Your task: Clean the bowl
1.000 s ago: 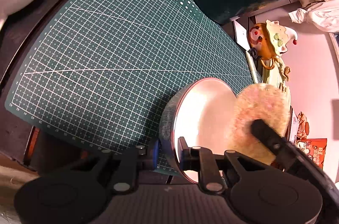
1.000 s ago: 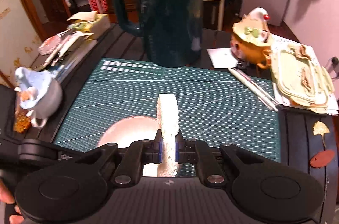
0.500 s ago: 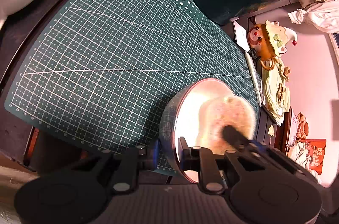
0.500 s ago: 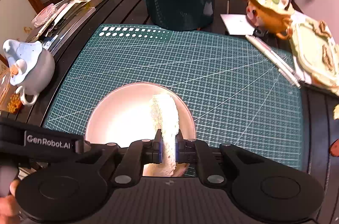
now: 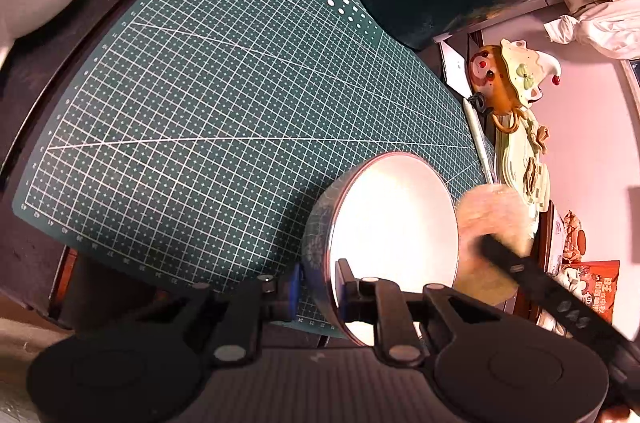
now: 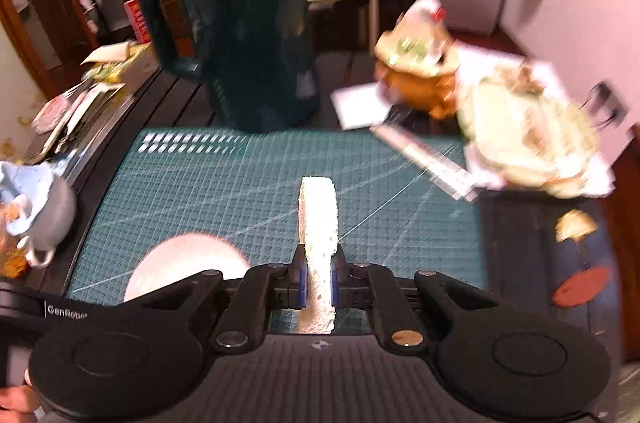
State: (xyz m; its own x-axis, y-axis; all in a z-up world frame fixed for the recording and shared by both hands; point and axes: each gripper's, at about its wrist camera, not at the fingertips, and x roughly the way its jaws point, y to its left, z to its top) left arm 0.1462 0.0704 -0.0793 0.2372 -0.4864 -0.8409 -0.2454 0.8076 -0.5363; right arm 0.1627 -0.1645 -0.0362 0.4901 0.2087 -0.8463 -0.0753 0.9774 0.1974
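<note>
a dark worktop [image 6: 192, 103] carries a green cutting mat [image 5: 208, 111], with a dark teal jug [image 6: 248, 47] standing at its far edge. the bowl [image 5: 392, 235] is tilted over the mat's near corner, the left gripper [image 5: 316, 293] jaws pinching its rim. just right of the bowl, the right gripper [image 6: 319, 281] jaws clamp a pale sponge [image 6: 318, 223], blurred in the left view.

White-lined bowl [image 5: 394, 223] tilted on edge over the green mat; round pale sponge [image 5: 490, 231] beside its rim.
</note>
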